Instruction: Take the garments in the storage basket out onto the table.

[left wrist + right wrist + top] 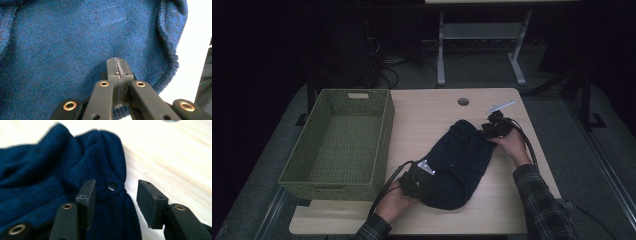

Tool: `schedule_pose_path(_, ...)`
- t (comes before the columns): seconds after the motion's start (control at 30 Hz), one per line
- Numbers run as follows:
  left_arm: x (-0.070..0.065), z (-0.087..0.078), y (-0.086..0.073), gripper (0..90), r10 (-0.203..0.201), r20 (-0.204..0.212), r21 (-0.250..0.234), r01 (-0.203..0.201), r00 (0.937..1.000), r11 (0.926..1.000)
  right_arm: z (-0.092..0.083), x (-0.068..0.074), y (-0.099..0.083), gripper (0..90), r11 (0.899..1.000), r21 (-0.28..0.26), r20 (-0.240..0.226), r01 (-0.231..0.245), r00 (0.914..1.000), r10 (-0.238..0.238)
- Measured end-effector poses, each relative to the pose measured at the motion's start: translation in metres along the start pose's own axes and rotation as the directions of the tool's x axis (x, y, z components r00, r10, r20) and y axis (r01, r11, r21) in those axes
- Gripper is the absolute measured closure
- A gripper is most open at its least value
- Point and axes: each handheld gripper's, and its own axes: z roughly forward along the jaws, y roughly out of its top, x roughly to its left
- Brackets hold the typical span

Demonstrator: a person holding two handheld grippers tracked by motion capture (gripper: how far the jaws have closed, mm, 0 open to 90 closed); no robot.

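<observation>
High view: dark blue knit garment (459, 162) lies crumpled on the table (422, 112), right of the green basket (339, 142). Left gripper view: left gripper (117, 67) clenched on the garment's hem. Right gripper view: right gripper (116, 196) parted, astride a snap-buttoned fold, probably not pinching. Soft, light, limp; grasp bunched edges.

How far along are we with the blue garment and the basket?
Done: the blue garment looks bunched into a compact heap on the table. In hand: the left gripper is clamped on its hem; the right gripper stands open around a snap-button fold. Left: the green basket holds nothing, so the garment probably goes there.
</observation>
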Motion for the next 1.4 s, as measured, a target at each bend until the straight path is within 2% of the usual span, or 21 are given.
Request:
schedule_pose_path(0.03,0.000,0.000,0.000,90.0,0.000,0.000,0.000,0.000,1.0000,1.0000,0.000,0.000,0.000,49.5,1.000,0.000,0.000,0.000,1.0000,0.000)
schedule_pose_path(0.1,-0.001,0.000,0.000,90.0,0.000,-0.004,-0.002,0.000,1.0000,1.0000,0.007,0.001,0.000,55.4,1.000,0.016,-0.011,0.001,0.9999,-0.001)
schedule_pose_path(0.13,-0.001,0.000,0.000,90.0,0.000,-0.006,-0.001,0.000,1.0000,1.0000,0.008,0.001,0.000,63.4,1.000,0.016,-0.025,0.003,0.9997,-0.003)
schedule_pose_path(0.2,-0.001,0.000,0.000,90.0,-0.001,-0.007,-0.001,0.001,1.0000,1.0000,0.009,0.003,0.000,76.8,0.999,0.028,-0.009,0.024,0.9997,-0.024)
schedule_pose_path(0.23,-0.001,0.000,0.000,90.0,-0.001,-0.006,0.001,0.001,1.0000,1.0000,0.009,0.003,0.000,86.7,0.999,0.027,-0.002,0.034,0.9994,-0.034)
schedule_pose_path(0.27,-0.001,0.000,0.000,90.0,-0.002,-0.004,0.002,0.002,1.0000,1.0000,0.008,0.002,0.001,88.3,0.999,0.024,0.006,0.037,0.9993,-0.038)
schedule_pose_path(0.4,0.000,0.000,0.000,90.0,-0.010,0.005,-0.002,0.010,0.9999,0.9999,0.009,0.000,0.004,87.9,0.999,0.018,-0.001,0.028,0.9996,-0.028)
schedule_pose_path(0.47,0.001,0.000,0.000,90.0,-0.010,0.005,-0.003,0.010,0.9999,0.9999,0.007,-0.002,0.008,73.1,1.000,-0.013,0.000,0.015,0.9999,-0.015)
schedule_pose_path(0.5,0.001,0.000,0.000,90.0,-0.007,0.007,-0.001,0.007,0.9999,1.0000,0.007,-0.003,0.010,63.2,1.000,-0.027,-0.009,-0.006,0.9999,0.006)
schedule_pose_path(0.53,0.001,0.000,0.000,90.0,-0.007,0.009,-0.002,0.007,0.9999,1.0000,0.008,-0.005,0.013,58.3,0.999,-0.030,-0.025,-0.022,0.9995,0.021)
schedule_pose_path(0.63,0.002,0.000,0.000,90.0,-0.010,0.012,-0.001,0.010,0.9999,1.0000,0.017,-0.004,0.016,56.3,1.000,0.032,-0.039,-0.001,0.9992,0.003)
schedule_pose_path(0.7,0.001,0.000,0.000,90.0,-0.010,0.010,-0.002,0.010,0.9999,0.9999,0.020,-0.004,0.016,58.7,0.999,0.040,-0.050,-0.003,0.9987,0.005)
schedule_pose_path(0.87,0.001,0.000,0.000,90.0,-0.008,0.008,-0.001,0.008,0.9999,1.0000,0.022,-0.004,0.014,71.4,0.998,0.058,-0.055,-0.005,0.9984,0.008)
schedule_pose_path(0.97,0.001,0.000,0.000,90.0,-0.008,0.006,0.002,0.008,1.0000,1.0000,0.022,-0.004,0.013,73.8,0.999,0.052,-0.059,-0.009,0.9982,0.012)
schedule_pose_path(1.03,0.001,0.000,0.000,90.0,-0.011,0.007,0.002,0.011,0.9999,0.9999,0.019,0.001,0.017,74.1,0.998,0.054,-0.030,0.020,0.9994,-0.018)
schedule_pose_path(1.07,0.001,0.000,0.000,90.0,-0.009,0.007,0.000,0.009,0.9999,1.0000,0.016,0.002,0.020,74.5,0.999,0.031,-0.009,0.036,0.9993,-0.036)
schedule_pose_path(1.1,0.001,0.000,0.000,90.0,-0.009,0.007,0.001,0.009,0.9999,1.0000,0.014,0.003,0.023,89.0,0.999,0.016,-0.002,0.040,0.9992,-0.040)
schedule_pose_path(1.17,0.001,0.000,0.000,90.0,-0.010,0.008,0.001,0.010,0.9999,0.9999,0.007,0.004,0.030,90.0,0.997,-0.030,0.055,0.076,0.9957,-0.074)
schedule_pose_path(1.2,0.001,0.000,0.000,90.0,-0.009,0.005,0.003,0.009,0.9999,1.0000,0.005,0.002,0.036,90.0,0.996,-0.045,0.061,0.079,0.9952,-0.076)
schedule_pose_path(1.27,0.001,0.000,0.000,90.0,-0.010,0.006,0.006,0.010,0.9999,0.9999,0.008,0.000,0.046,90.0,0.997,-0.024,0.068,0.077,0.9948,-0.076)
schedule_pose_path(1.4,0.001,0.000,0.000,90.0,-0.005,0.007,0.006,0.005,1.0000,1.0000,0.021,0.000,0.053,87.4,0.997,0.016,0.011,0.072,0.9973,-0.072)
